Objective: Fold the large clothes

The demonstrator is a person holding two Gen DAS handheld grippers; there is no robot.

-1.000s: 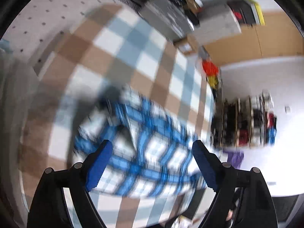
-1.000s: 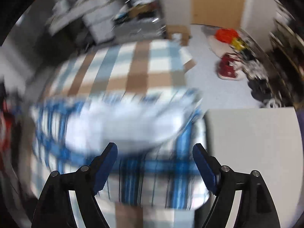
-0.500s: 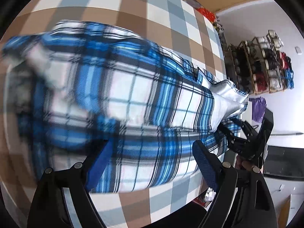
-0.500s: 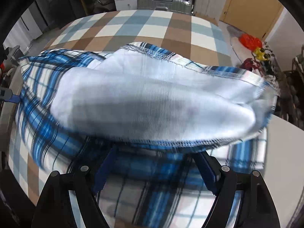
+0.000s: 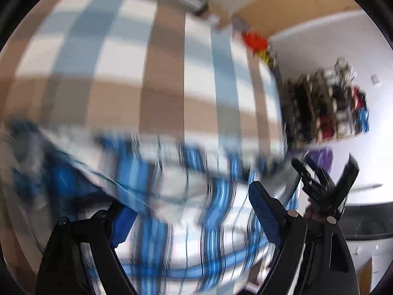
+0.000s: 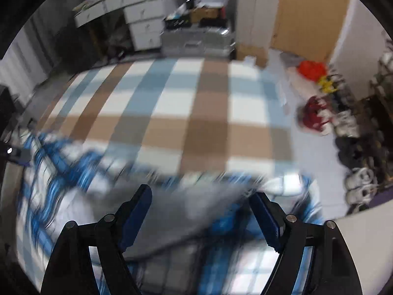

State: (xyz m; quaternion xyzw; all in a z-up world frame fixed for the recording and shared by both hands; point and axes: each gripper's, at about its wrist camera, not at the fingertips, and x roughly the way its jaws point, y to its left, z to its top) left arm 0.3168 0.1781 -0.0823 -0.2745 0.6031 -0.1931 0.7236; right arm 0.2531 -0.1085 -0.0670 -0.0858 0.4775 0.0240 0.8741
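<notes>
Shirt (image 5: 186, 211) now blurred, lower — bedspread (image 6: 196, 113) exposed

far checked bedspread (image 6: 196, 113) bare | plaid shirt (image 6: 73, 191) covers near edge

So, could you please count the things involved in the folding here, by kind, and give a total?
Blue plaid garment: 1
Brown, blue and white checked cover beneath it: 1
Tongs, both open: 2, left tongs and right tongs
Total: 4
</notes>
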